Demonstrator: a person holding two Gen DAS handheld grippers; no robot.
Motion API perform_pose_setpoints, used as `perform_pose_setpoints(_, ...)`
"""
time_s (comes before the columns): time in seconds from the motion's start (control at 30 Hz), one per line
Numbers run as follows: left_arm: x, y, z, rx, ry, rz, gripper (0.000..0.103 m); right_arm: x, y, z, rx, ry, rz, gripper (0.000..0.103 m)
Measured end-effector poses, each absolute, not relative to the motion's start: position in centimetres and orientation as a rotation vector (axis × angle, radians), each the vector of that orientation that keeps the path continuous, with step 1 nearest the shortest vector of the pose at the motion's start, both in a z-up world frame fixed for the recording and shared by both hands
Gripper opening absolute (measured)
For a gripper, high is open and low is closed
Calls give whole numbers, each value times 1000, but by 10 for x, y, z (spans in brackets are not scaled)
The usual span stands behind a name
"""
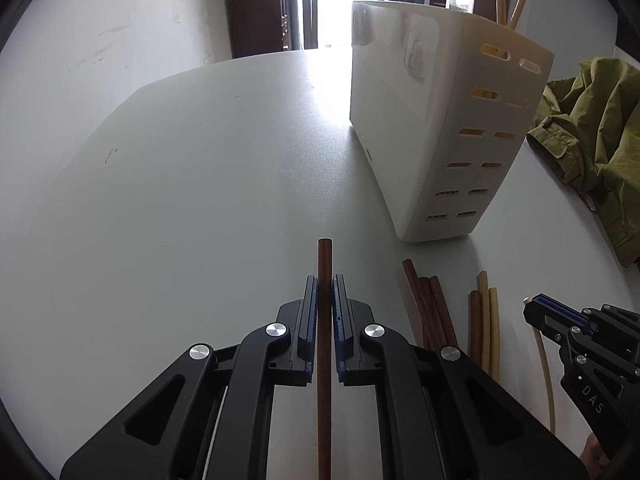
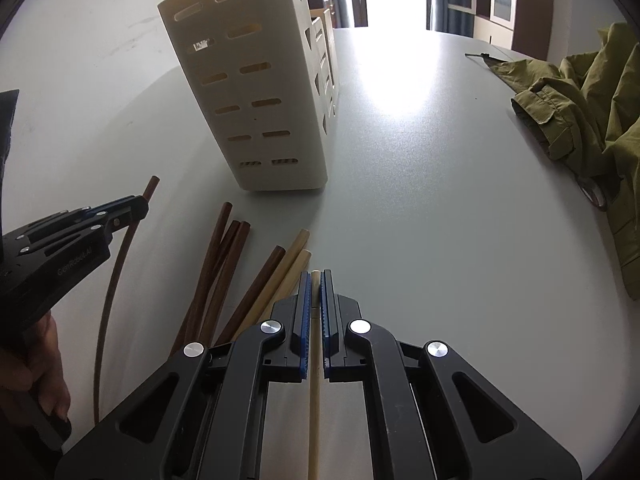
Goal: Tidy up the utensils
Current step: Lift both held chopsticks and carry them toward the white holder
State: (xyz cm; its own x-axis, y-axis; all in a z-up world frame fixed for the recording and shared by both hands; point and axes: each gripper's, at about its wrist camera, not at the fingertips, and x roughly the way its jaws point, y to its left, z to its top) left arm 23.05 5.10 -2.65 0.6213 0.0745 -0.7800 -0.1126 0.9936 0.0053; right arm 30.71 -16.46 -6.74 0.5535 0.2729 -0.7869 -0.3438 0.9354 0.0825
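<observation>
Grey tabletop [image 1: 180,200], window glare behind. Dark brown chopstick [image 1: 324,264] is clamped in the left gripper [image 1: 324,284], long axis along the fingers toward 12 o'clock. Pale chopstick [image 2: 315,280] is clamped likewise in the right gripper [image 2: 315,280]. White slotted holder [image 1: 420,120] is seen at 1 o'clock from the left, 11 o'clock from the right; neither arm is clearly nearer. Loose chopsticks [image 2: 224,264] lie between. Tilting upright is judged necessary before insertion.
</observation>
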Motion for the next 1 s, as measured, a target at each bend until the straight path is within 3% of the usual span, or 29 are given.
perform_pose_setpoints(1.0, 199, 20, 80, -15, 602, 41, 7, 311, -140, 24, -101, 625, 502, 5)
